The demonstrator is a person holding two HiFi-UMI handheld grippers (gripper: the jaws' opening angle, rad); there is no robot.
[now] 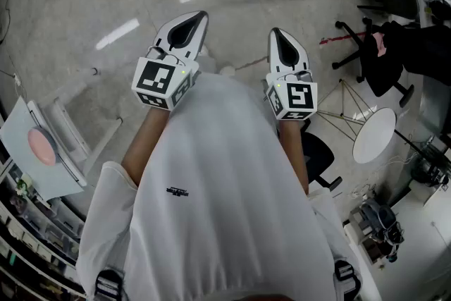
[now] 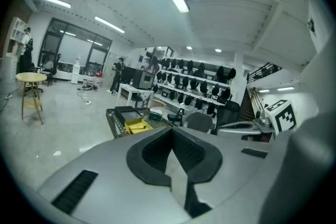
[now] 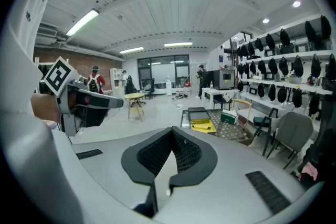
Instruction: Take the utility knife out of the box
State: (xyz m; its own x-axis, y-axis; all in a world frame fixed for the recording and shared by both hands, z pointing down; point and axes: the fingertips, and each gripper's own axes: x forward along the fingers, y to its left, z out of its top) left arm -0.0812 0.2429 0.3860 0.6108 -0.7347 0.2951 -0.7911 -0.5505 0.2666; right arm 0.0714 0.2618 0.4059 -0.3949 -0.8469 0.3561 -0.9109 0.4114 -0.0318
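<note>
I hold both grippers up in front of my chest, side by side over bare floor. The left gripper (image 1: 192, 21) (image 2: 170, 131) has its black pads together and nothing between them. My right gripper (image 1: 279, 40) (image 3: 171, 131) is shut and empty as well. Far ahead stands a low table (image 2: 112, 119) (image 3: 232, 131) with an open yellow box (image 2: 135, 126) (image 3: 202, 124) and a black box (image 2: 126, 111) (image 3: 198, 113) behind it. The knife is too small to make out from here. Each gripper also shows at the edge of the other's view.
A round wooden table (image 2: 30, 78) (image 3: 135, 96) stands on the open floor to the left. Grey chairs (image 3: 286, 128) (image 2: 199, 122) sit near the low table, with wall racks of black gear (image 3: 283, 65) behind. A black chair base (image 1: 366, 39) and a white round table (image 1: 373, 134) are on my right.
</note>
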